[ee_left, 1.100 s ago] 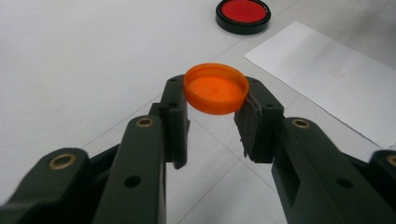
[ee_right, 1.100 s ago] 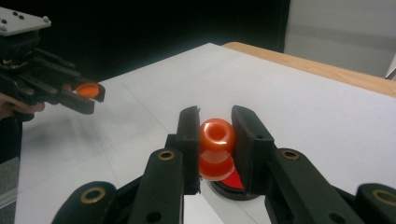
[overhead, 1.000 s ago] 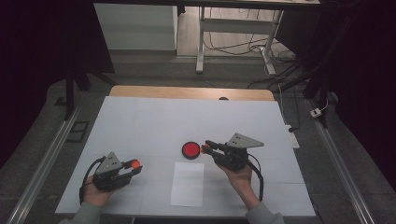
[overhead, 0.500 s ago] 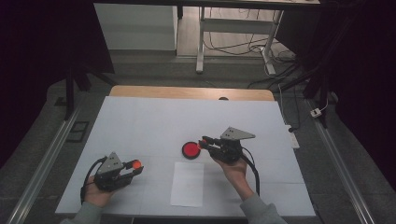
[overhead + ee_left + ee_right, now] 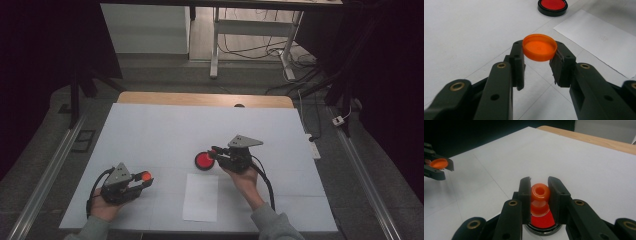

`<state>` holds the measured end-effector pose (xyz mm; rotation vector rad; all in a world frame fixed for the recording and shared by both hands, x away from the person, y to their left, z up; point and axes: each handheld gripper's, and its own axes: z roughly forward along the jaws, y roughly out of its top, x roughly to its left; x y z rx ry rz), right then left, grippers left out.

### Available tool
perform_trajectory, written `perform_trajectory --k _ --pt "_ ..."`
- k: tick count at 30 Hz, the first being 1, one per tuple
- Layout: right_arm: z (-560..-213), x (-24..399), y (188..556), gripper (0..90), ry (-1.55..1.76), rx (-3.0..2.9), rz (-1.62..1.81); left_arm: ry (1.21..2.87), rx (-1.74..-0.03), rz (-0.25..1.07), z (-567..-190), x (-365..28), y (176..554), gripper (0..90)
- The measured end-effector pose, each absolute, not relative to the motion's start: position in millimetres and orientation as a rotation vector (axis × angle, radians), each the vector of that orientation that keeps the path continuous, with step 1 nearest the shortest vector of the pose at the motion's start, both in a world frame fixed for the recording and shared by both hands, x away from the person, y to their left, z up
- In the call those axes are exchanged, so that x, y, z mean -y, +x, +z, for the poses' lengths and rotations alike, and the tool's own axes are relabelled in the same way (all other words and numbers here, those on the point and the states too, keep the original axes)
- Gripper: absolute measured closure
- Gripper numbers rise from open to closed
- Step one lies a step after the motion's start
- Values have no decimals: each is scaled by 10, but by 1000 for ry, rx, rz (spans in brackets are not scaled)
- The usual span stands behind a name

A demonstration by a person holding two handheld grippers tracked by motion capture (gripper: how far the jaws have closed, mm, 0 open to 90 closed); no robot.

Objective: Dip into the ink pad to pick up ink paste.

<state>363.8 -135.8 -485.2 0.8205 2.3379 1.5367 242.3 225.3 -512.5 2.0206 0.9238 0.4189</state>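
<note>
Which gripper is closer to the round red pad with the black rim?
Right. The right gripper, holding an orange stamp, sits directly over the red pad. The left gripper, clamping an orange cap, stays well off beside the white paper.

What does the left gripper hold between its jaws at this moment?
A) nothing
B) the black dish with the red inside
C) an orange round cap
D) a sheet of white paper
C: in the left gripper view the left gripper is shut on the orange round cap, with a jaw against each side of its rim, while the white paper lies flat on the table.
</note>
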Motion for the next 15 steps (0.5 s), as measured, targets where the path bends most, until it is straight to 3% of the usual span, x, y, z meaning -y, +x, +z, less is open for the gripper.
perform_trajectory --k 15 --pt "-5047 1206 3758 724 844 -2387 1480 2028 -922 420 -5128 -2257 2430 647"
